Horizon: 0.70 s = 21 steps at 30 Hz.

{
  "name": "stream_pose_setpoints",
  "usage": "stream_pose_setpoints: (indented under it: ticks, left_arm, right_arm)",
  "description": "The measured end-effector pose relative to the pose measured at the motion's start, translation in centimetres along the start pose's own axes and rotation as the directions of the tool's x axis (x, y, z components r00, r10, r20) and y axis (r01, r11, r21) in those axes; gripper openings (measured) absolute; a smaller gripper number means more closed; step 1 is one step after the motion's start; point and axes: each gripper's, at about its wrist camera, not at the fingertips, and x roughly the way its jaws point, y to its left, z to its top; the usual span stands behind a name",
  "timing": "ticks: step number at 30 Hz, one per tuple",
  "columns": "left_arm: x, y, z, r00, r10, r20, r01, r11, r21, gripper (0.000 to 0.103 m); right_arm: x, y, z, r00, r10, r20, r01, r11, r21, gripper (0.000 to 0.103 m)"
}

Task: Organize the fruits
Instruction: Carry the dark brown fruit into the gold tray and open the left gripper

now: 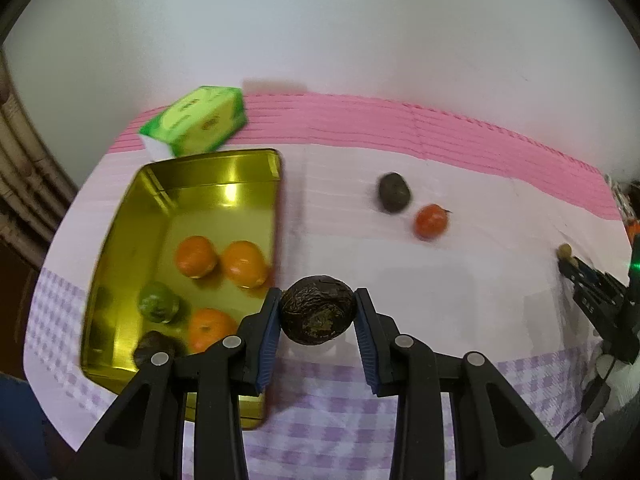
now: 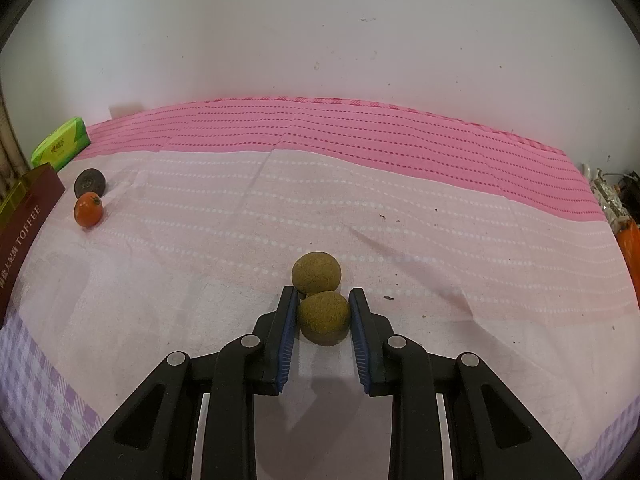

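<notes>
a pink and white cloth [image 2: 400, 208] is covering the table. the left gripper [image 1: 317, 312] is pinching a wrinkled dark fruit [image 1: 317, 309] beside the gold tin [image 1: 120, 248]. the right gripper [image 2: 323, 316] is closing its jaws against 1 of 2 brownish-green fruits [image 2: 323, 317].

A pink cloth [image 2: 360, 200] carries a gold tin [image 1: 120, 240]; right of the tin lie a dark fruit [image 1: 394, 192] and a tomato [image 1: 431, 221].

The left gripper [image 1: 317, 312] is clamped on a dark wrinkled fruit [image 1: 317, 315], both pads touching it. The right gripper [image 2: 323, 314] is closed against a brown fruit [image 2: 324, 317], low over the cloth.
</notes>
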Motion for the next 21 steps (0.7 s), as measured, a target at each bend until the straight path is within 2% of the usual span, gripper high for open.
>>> stream_pose_setpoints:
  ticks: [12, 21]
  left_arm:
    - [0.7, 5.9, -0.4, 0.995, 0.093, -0.022, -0.095, 0.989, -0.111, 0.032]
    - [2.2, 8.0, -1.3, 0.991, 0.113, -0.069, -0.123, 0.981, -0.15, 0.032]
  right_arm:
    - [0.0, 0.1, 0.0, 1.0, -0.001, 0.0, 0.001, 1.0, -0.001, 0.028]
    - [0.0, -0.1, 0.1, 1.0, -0.004, 0.0, 0.004, 1.0, -0.003, 0.028]
